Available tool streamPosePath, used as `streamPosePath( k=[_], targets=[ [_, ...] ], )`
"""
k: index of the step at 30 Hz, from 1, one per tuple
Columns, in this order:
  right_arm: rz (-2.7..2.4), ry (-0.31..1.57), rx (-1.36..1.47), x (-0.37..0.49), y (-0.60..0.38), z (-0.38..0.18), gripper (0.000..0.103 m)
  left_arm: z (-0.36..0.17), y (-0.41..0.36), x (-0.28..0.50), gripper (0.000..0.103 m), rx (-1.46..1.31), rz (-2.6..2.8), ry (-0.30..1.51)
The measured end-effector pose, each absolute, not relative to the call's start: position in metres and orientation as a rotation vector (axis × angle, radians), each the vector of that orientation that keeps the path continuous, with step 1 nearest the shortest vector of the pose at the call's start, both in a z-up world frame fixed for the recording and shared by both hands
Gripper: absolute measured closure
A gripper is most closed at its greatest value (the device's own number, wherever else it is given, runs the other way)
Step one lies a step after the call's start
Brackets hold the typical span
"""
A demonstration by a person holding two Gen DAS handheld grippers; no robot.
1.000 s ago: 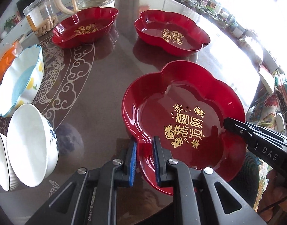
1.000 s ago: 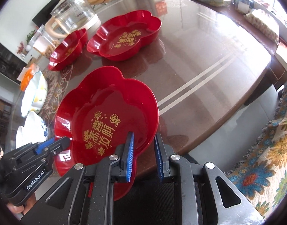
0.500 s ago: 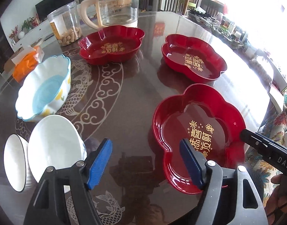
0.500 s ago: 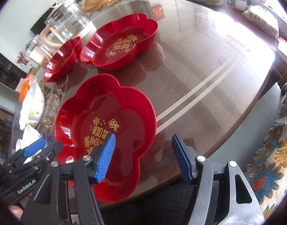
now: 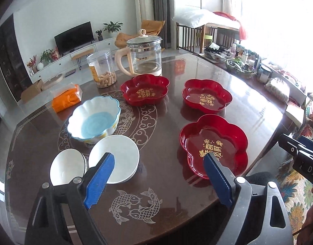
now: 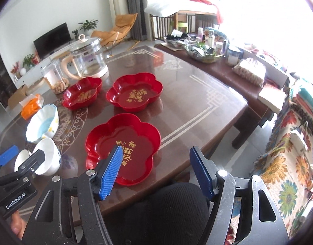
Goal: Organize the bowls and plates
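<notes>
Left wrist view: left gripper [image 5: 158, 180] jaws wide apart, empty, above the surface [image 5: 166, 183] near edge. Nearest red plate [image 5: 213, 145] beyond the right jaw; white bowl [image 5: 119, 157] behind the left jaw.

Right wrist view: right gripper [image 6: 156, 171] jaws spread, empty; nearest red plate [image 6: 123, 143] partly behind left jaw, at the near edge.

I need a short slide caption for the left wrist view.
Open left gripper above table with three red plates and three bowls.
</notes>
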State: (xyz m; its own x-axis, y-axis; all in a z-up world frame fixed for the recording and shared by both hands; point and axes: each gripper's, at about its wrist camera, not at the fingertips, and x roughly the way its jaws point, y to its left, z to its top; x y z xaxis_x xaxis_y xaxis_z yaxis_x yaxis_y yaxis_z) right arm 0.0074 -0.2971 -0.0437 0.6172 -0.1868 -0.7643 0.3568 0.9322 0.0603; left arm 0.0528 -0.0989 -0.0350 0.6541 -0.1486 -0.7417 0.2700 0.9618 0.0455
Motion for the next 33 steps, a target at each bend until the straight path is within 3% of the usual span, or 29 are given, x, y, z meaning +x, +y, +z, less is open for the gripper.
streamPosePath(
  k=[10,17,24,33],
  targets=[
    [-0.337,0.790,0.139,-0.020,-0.271,-0.029,0.031,-0.025,-0.080,0.021,0.014,0.175,-0.171,0.780],
    [-0.348,0.772,0.149,-0.046,-0.264,-0.020,0.029,-0.047,-0.082,0.007,0.010,0.221,-0.143,0.912],
    [-0.361,0.718,0.122,-0.067,-0.254,-0.014,0.028,-0.017,-0.078,-0.025,0.010,0.191,-0.178,0.779],
    [-0.393,0.463,0.125,-0.119,-0.250,0.029,0.029,0.036,-0.063,-0.067,0.010,0.080,-0.224,0.610]
  ],
)
